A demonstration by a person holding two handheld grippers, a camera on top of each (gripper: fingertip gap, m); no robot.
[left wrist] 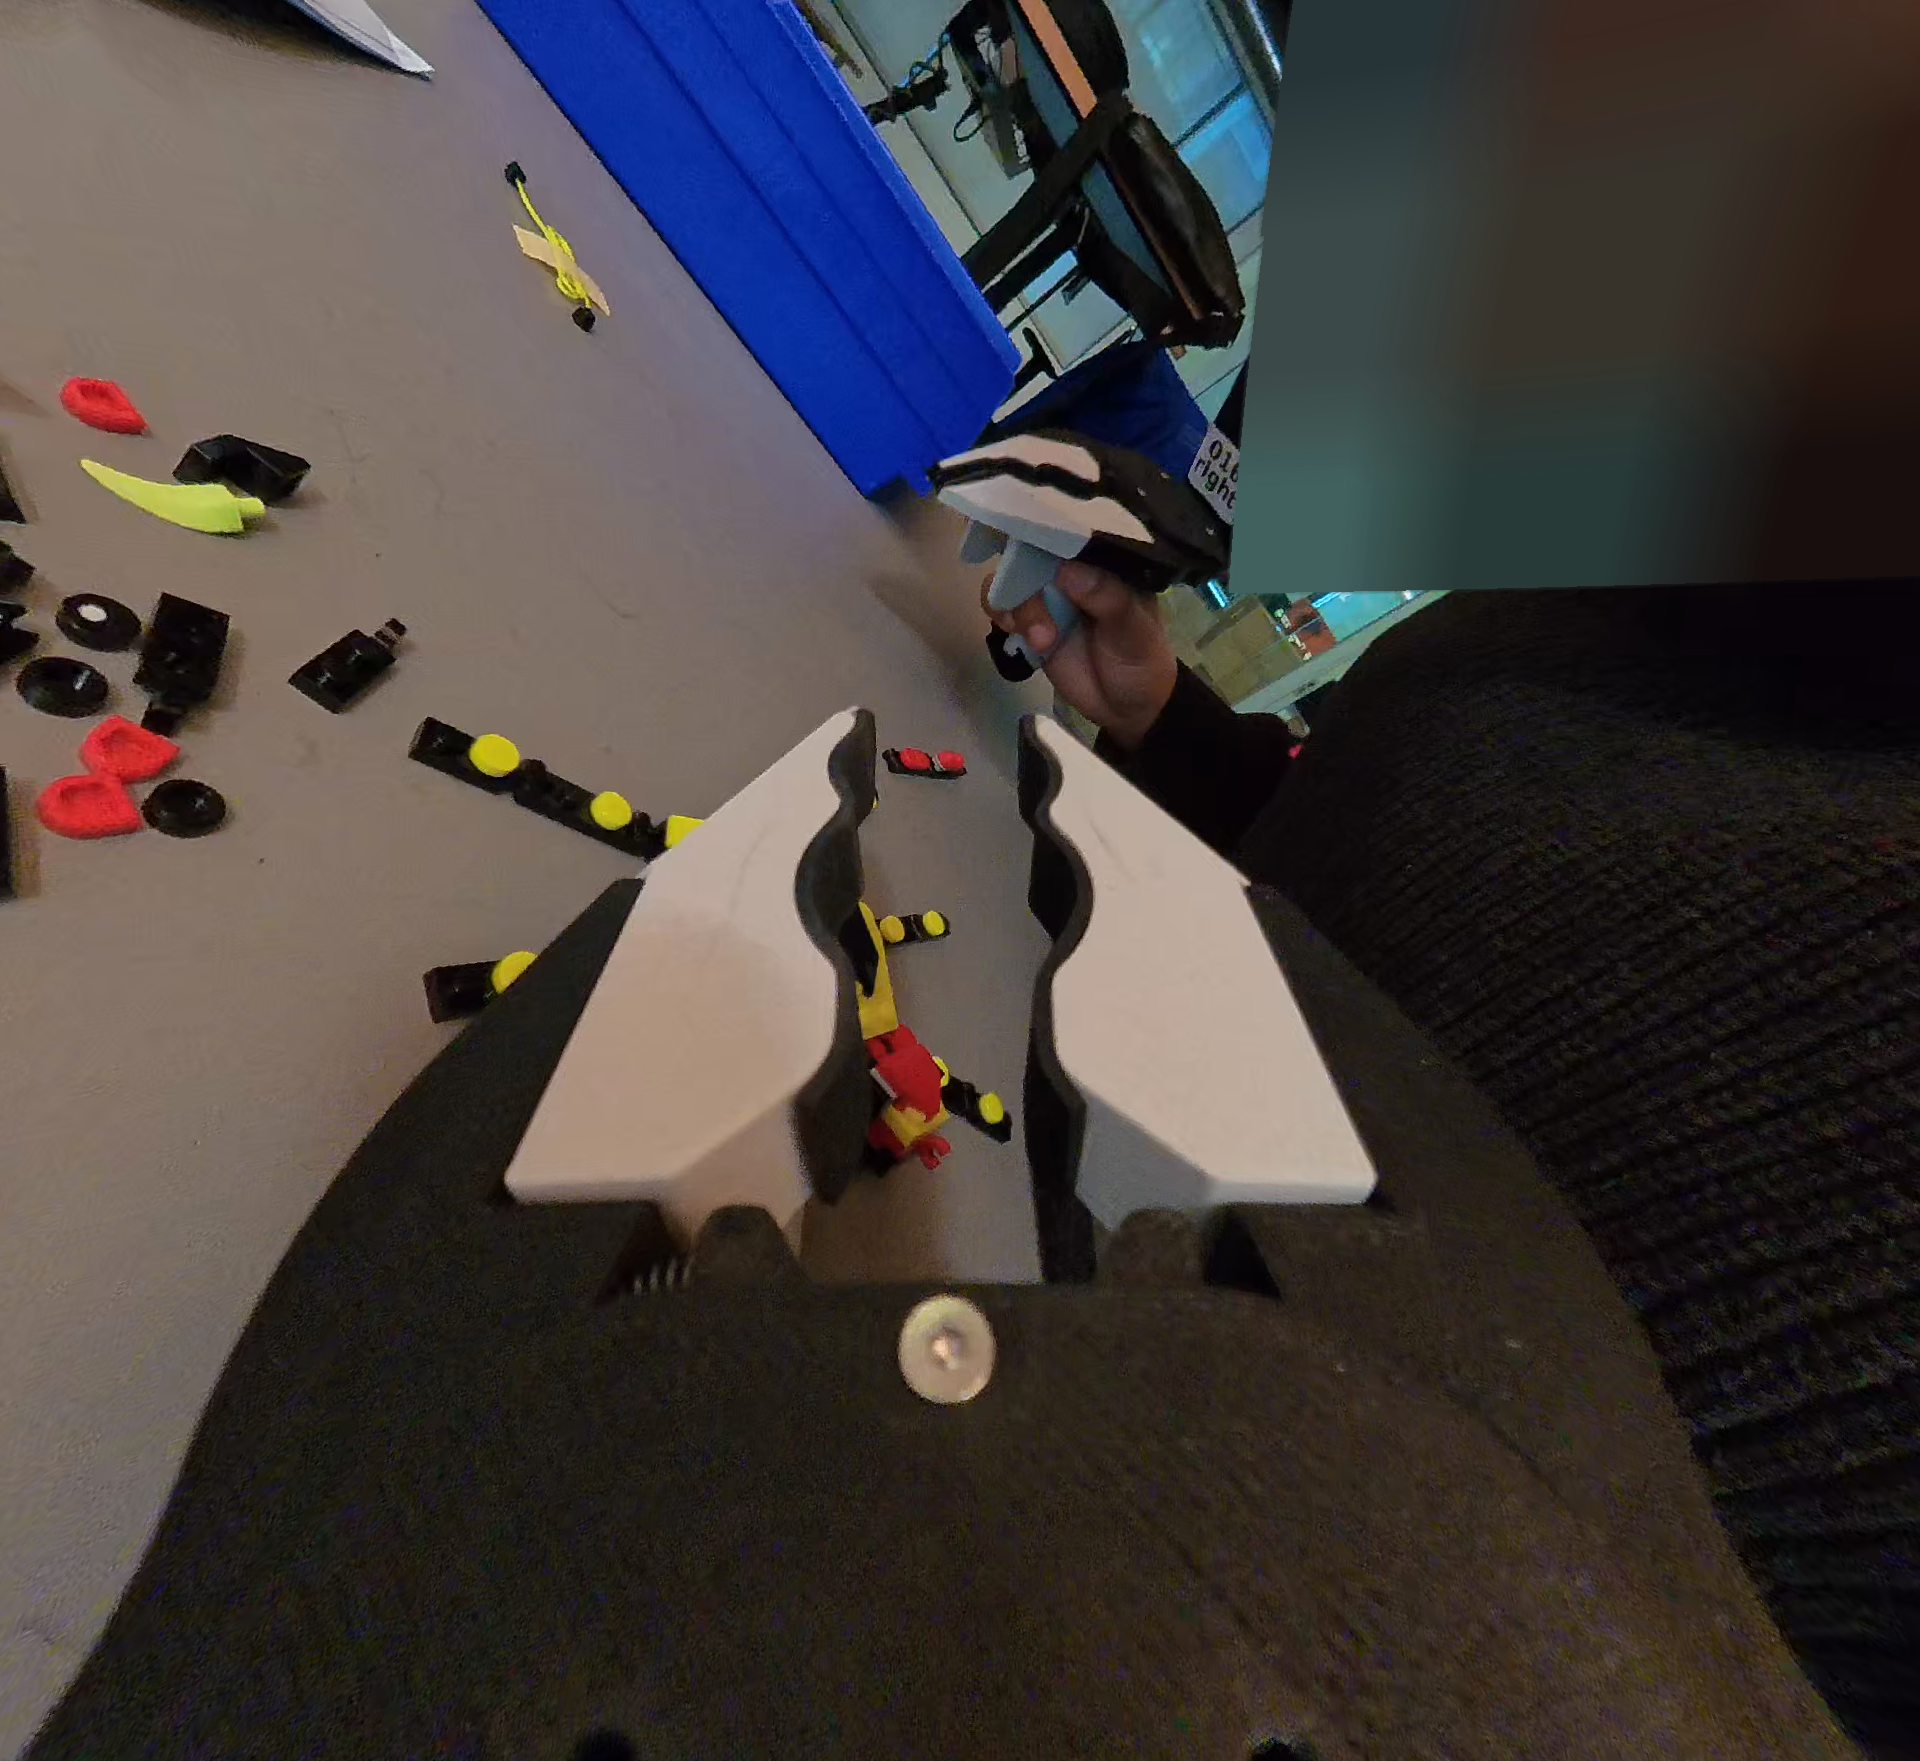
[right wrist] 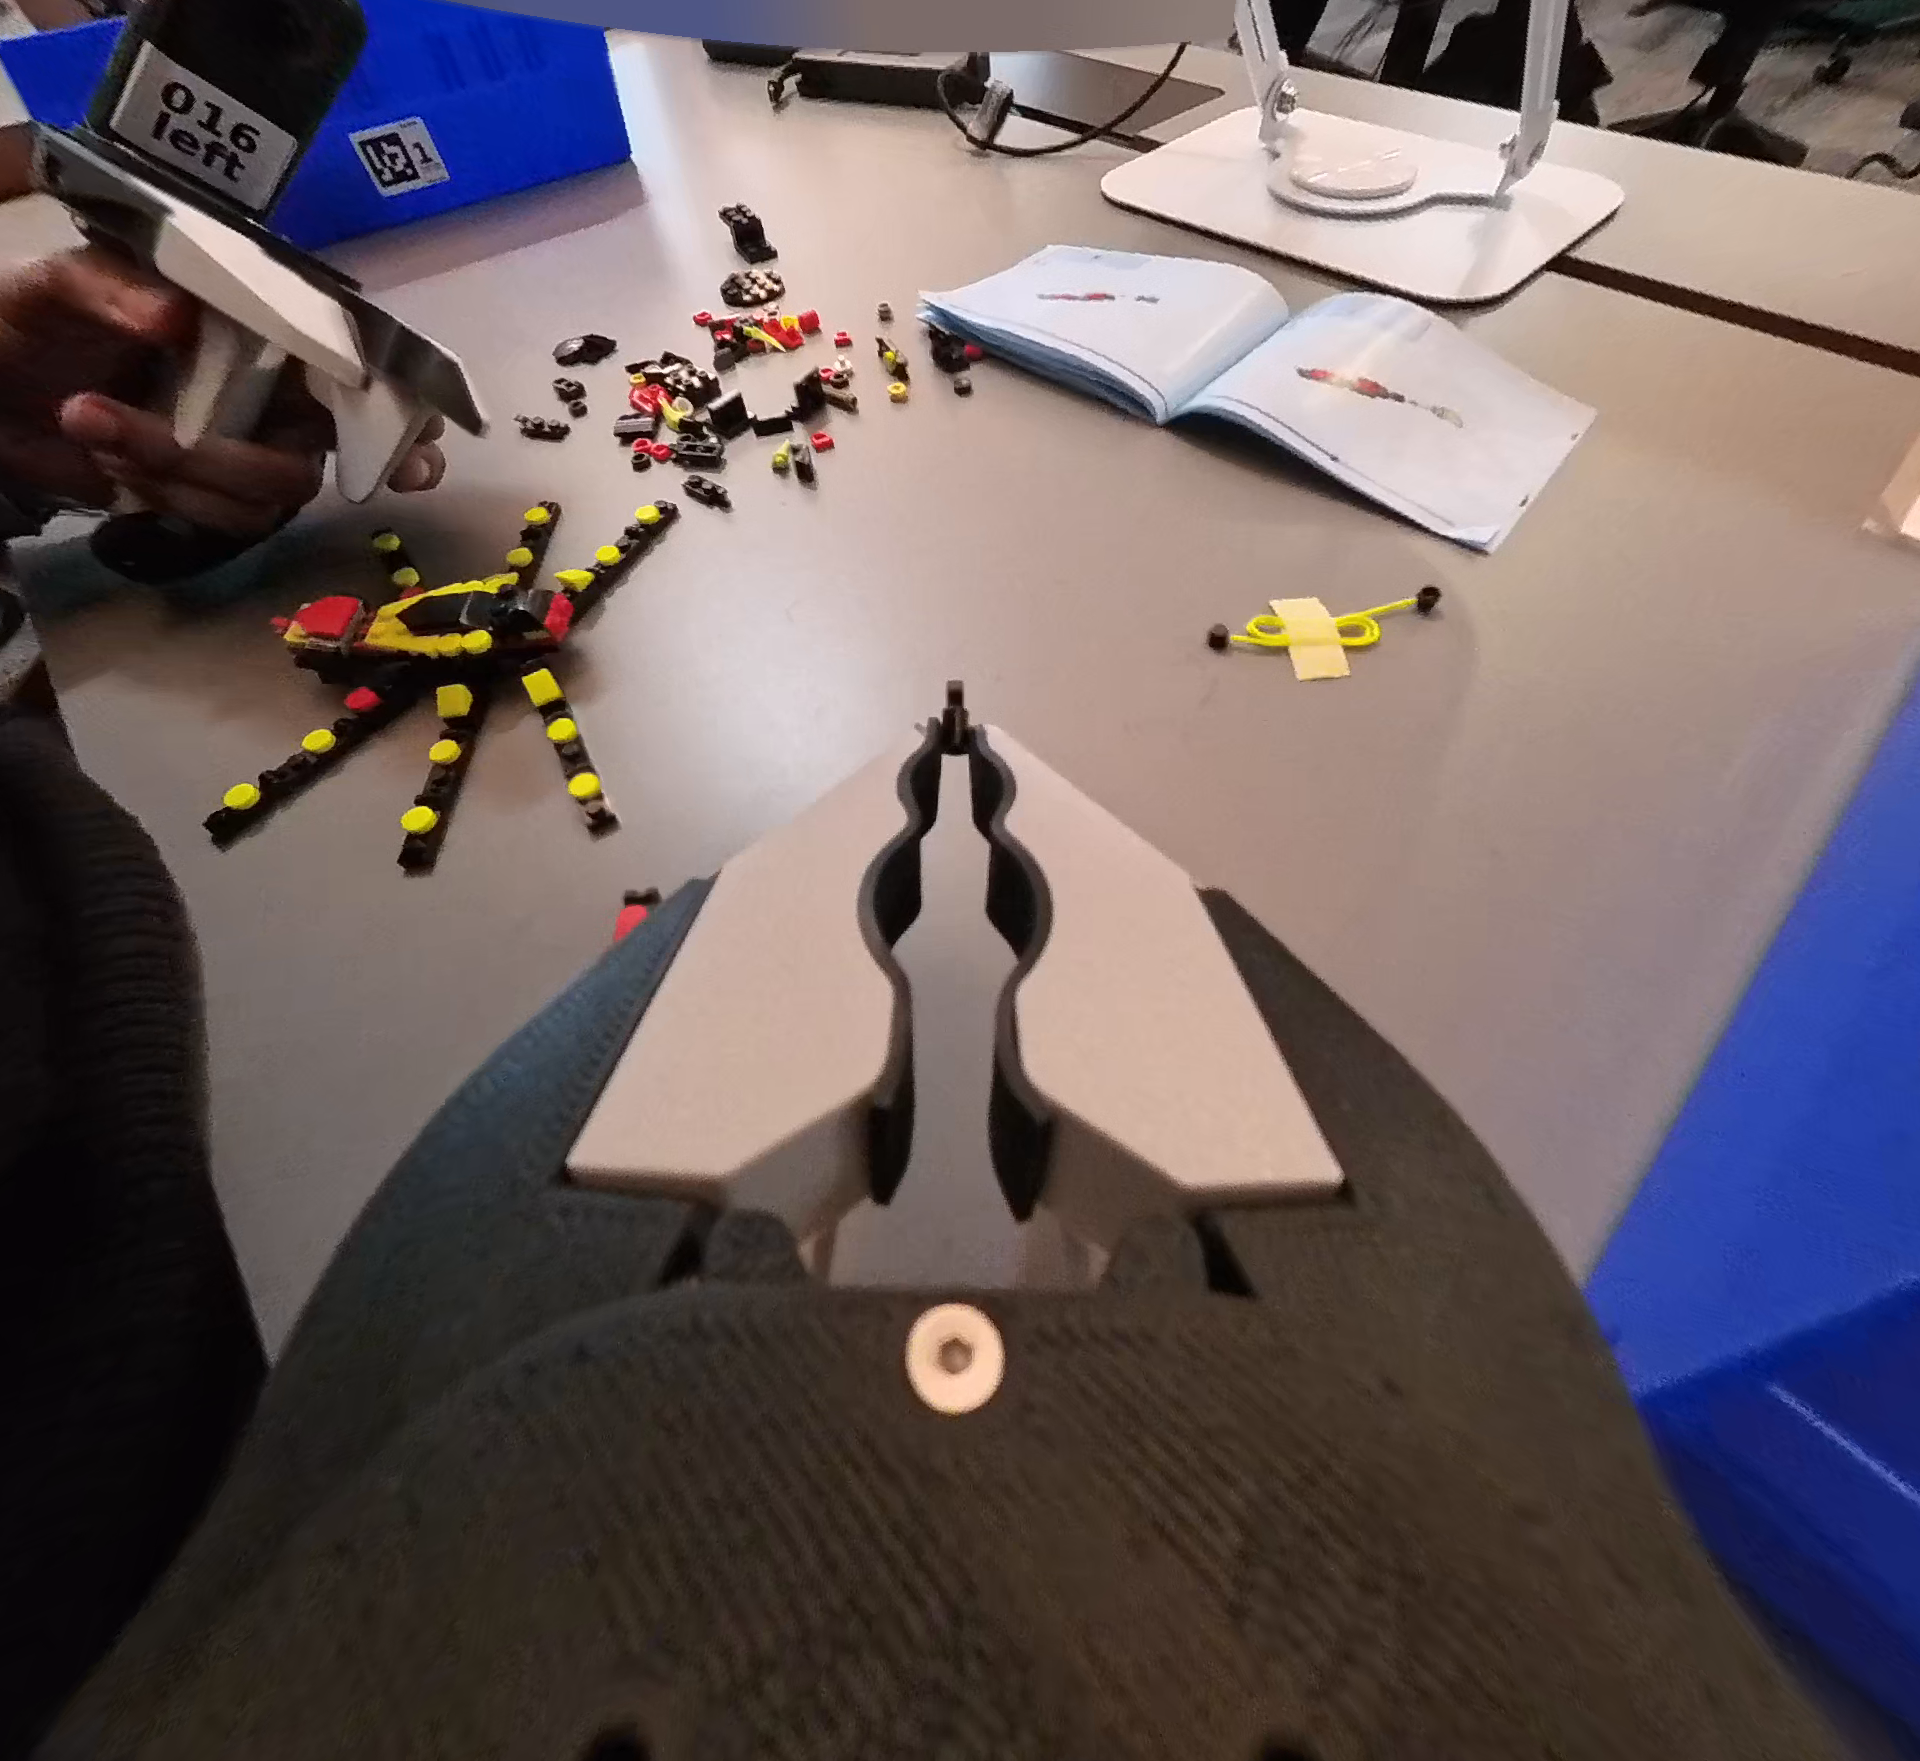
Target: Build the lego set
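A spider model (right wrist: pixel 447 620) with a yellow, red and black body and black legs with yellow studs lies on the grey table (right wrist: pixel 935 568). In the left wrist view it lies under my fingers (left wrist: pixel 904 1077). My left gripper (left wrist: pixel 945 745) is open and empty, just above the model; it also shows in the right wrist view (right wrist: pixel 436 392). My right gripper (right wrist: pixel 954 755) is shut on a small black piece (right wrist: pixel 954 709) that sticks out past the tips, to the right of the model. The right gripper (left wrist: pixel 1049 506) also shows in the left wrist view.
Loose black, red and yellow pieces (right wrist: pixel 727 381) lie behind the model. An open instruction booklet (right wrist: pixel 1299 371) and a taped yellow string (right wrist: pixel 1320 636) lie to the right. Blue bins stand at the back left (right wrist: pixel 468 111) and near right (right wrist: pixel 1818 1140). A white monitor stand (right wrist: pixel 1361 184) is behind. Tip to tip, the grippers are about 20 cm apart.
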